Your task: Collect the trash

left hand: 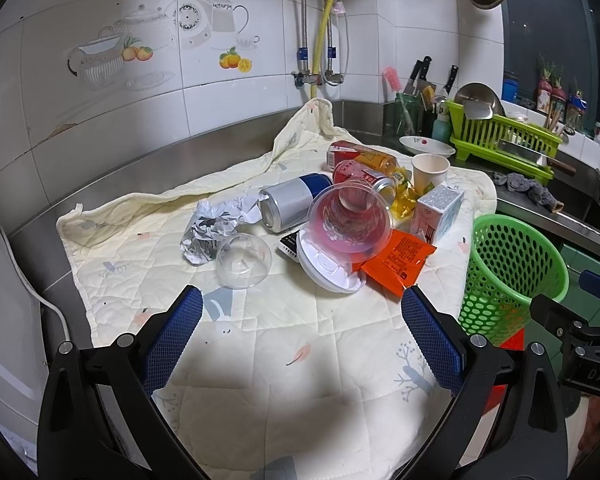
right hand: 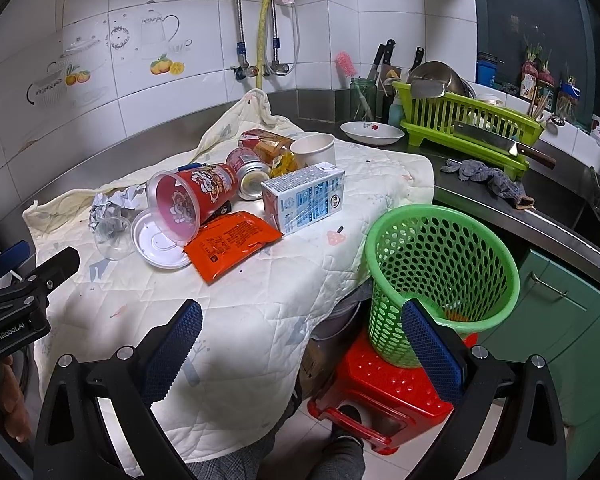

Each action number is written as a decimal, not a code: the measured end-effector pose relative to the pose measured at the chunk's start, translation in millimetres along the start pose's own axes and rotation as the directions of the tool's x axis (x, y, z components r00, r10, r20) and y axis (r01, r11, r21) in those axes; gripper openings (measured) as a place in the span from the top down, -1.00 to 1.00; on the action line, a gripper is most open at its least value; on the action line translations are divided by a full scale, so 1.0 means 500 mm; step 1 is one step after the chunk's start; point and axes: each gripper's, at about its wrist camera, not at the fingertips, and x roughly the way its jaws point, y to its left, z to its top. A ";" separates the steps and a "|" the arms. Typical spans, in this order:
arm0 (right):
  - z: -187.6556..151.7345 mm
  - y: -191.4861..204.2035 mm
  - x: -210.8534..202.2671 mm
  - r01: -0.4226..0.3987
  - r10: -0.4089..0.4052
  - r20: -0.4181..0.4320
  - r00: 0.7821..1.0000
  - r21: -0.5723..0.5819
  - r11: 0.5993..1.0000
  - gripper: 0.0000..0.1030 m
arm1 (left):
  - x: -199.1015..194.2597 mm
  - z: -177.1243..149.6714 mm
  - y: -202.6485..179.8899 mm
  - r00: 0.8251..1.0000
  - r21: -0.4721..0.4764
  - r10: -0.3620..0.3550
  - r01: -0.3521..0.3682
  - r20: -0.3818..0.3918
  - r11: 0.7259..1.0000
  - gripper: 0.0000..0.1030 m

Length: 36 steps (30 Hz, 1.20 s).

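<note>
Trash lay heaped on the quilted cloth [left hand: 284, 360] over the bench, left of the green basket [right hand: 440, 256] (which stood on a red stool [right hand: 396, 396]). The red cup [right hand: 192, 196], orange packet [right hand: 230, 242] and milk carton [right hand: 304, 196] sat nearest that basket. Both the left tool [left hand: 302, 320] and right tool [right hand: 302, 334] hovered with jaws spread, holding nothing.
</note>
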 end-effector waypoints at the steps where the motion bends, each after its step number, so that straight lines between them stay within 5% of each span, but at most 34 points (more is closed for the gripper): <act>1: 0.000 0.000 -0.001 0.000 0.000 0.000 1.000 -0.001 1.000 -0.88 | 0.000 0.000 0.000 1.000 0.000 0.001 -0.001 0.000 1.000 -0.90; 36: 0.037 0.004 0.071 0.011 -0.012 -0.039 0.999 -0.024 1.000 -0.87 | 0.052 0.013 0.028 0.999 -0.034 0.003 -0.004 -0.039 0.999 -0.90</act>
